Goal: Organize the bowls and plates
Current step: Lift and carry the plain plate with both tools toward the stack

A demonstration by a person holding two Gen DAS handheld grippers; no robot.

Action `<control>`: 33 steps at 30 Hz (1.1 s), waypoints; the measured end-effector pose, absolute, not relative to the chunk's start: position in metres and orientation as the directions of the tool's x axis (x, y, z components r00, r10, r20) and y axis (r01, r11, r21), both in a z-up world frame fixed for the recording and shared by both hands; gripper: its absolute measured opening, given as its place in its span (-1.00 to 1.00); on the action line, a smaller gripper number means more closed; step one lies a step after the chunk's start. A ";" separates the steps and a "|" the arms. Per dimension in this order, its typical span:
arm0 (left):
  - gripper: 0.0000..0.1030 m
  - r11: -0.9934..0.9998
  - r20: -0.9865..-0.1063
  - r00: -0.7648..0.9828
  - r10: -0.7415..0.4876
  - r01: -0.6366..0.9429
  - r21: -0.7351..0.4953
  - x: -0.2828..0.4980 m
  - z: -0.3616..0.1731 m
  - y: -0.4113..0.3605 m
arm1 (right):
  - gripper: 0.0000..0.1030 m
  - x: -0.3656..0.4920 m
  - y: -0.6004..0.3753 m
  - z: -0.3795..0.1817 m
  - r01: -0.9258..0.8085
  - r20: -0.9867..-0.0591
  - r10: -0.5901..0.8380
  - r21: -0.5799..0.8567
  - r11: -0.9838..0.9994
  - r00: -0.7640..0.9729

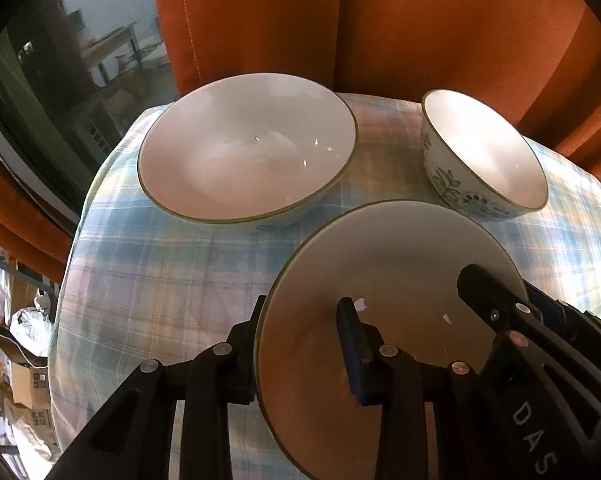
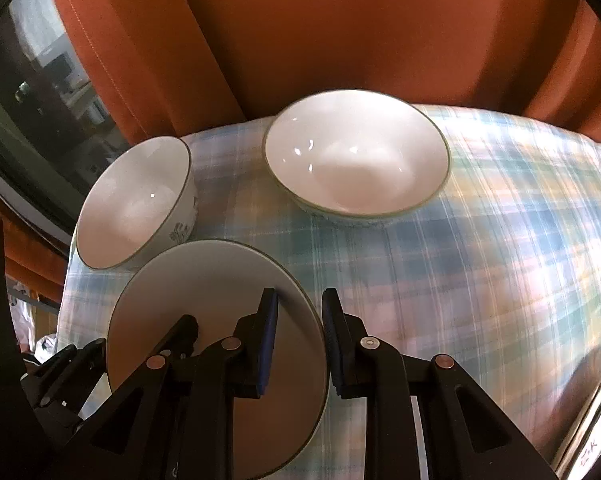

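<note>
A white plate (image 1: 388,264) with a green rim is held over the plaid-covered table (image 1: 148,264). My left gripper (image 1: 300,344) straddles its left edge, one finger on each side. My right gripper (image 2: 300,336) straddles the same plate's (image 2: 204,280) right edge; it also shows in the left wrist view (image 1: 500,300). A wide white bowl (image 1: 244,148) sits at the back left in the left view. A smaller bowl (image 1: 484,152) with blue flowers sits at the back right. In the right wrist view the small bowl (image 2: 136,204) is left and the wide bowl (image 2: 356,156) is centre.
Orange curtains (image 1: 420,20) hang right behind the table. A dark window (image 1: 80,60) is at the left. Boxes and bags (image 1: 24,360) lie on the floor past the table's left edge. A shiny tray edge (image 2: 588,420) shows at the lower right.
</note>
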State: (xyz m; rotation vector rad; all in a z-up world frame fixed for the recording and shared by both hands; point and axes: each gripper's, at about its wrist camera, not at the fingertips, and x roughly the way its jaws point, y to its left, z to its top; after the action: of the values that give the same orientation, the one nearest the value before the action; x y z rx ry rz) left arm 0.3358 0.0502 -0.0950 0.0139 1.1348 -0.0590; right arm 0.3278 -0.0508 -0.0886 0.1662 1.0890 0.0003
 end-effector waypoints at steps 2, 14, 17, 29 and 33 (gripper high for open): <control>-0.37 0.998 -0.909 0.414 -0.050 0.060 -0.027 0.334 -0.094 0.051 | -0.49 0.325 -0.051 -0.088 0.091 -0.885 0.076 0.132 0.987 0.459; -0.37 0.992 -0.913 0.392 -0.109 0.099 -0.075 0.305 -0.081 0.047 | -0.49 0.300 -0.052 -0.074 0.122 -0.893 0.034 0.099 0.988 0.449; -0.37 0.991 -0.907 0.407 -0.111 0.110 -0.072 0.294 -0.073 0.042 | -0.49 0.293 -0.056 -0.067 0.126 -0.890 0.019 0.085 0.988 0.456; -0.36 0.992 -0.901 0.423 -0.095 0.111 -0.053 0.237 -0.062 0.009 | -0.49 0.235 -0.089 -0.052 0.134 -0.882 0.031 0.106 0.985 0.470; -0.36 0.993 -0.902 0.424 -0.078 0.110 -0.034 0.210 -0.060 -0.010 | -0.49 0.207 -0.109 -0.052 0.126 -0.885 0.050 0.122 0.985 0.463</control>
State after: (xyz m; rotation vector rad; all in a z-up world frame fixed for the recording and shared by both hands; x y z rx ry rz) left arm 0.2102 -0.0098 -0.0597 0.0314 1.1264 -0.1175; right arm 0.2071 -0.1095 -0.0517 0.1793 1.0904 -0.0467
